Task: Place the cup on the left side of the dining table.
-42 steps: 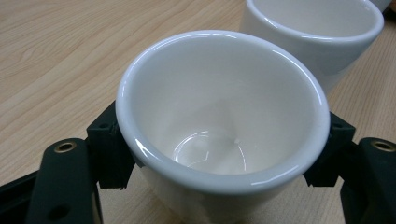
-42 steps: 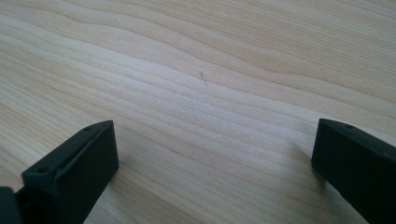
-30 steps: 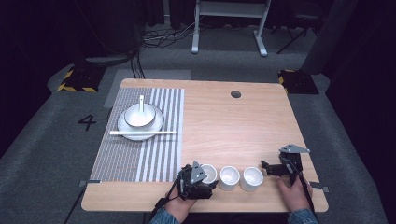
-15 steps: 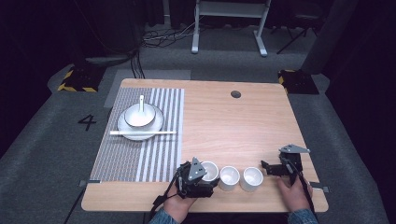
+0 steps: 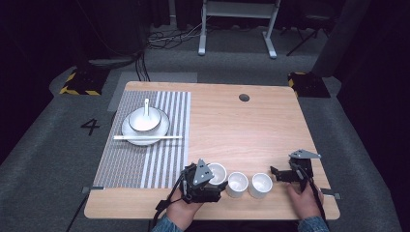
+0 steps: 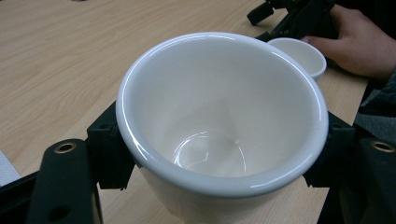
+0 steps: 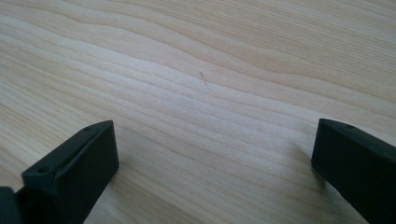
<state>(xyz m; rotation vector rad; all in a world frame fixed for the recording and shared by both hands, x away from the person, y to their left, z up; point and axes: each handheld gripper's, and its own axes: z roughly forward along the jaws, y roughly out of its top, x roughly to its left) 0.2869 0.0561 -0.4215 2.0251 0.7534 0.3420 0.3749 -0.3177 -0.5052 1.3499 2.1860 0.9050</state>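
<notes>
Three white cups stand in a row near the table's front edge: the left cup (image 5: pixel 217 172), the middle cup (image 5: pixel 238 183) and the right cup (image 5: pixel 260 185). My left gripper (image 5: pixel 212 182) is shut on the left cup (image 6: pixel 219 116), with one black jaw pressed against each side of it (image 6: pixel 222 144). Whether this cup rests on the wood is hidden. Just right of the row, my right gripper (image 5: pixel 276 173) stands open. Bare wood lies between its jaws in the right gripper view (image 7: pixel 215 140). The left gripper view also shows another cup (image 6: pixel 299 53) beyond the held one.
A striped placemat (image 5: pixel 145 154) covers the table's left part. On it stands a plate (image 5: pixel 129 133) with a bowl (image 5: pixel 144 120) and a spoon, with chopsticks (image 5: pixel 147 137) laid across the front. A cable hole (image 5: pixel 244 97) is at the back.
My left gripper has shifted slightly up and to the right around the left cup. The right gripper has not moved.
</notes>
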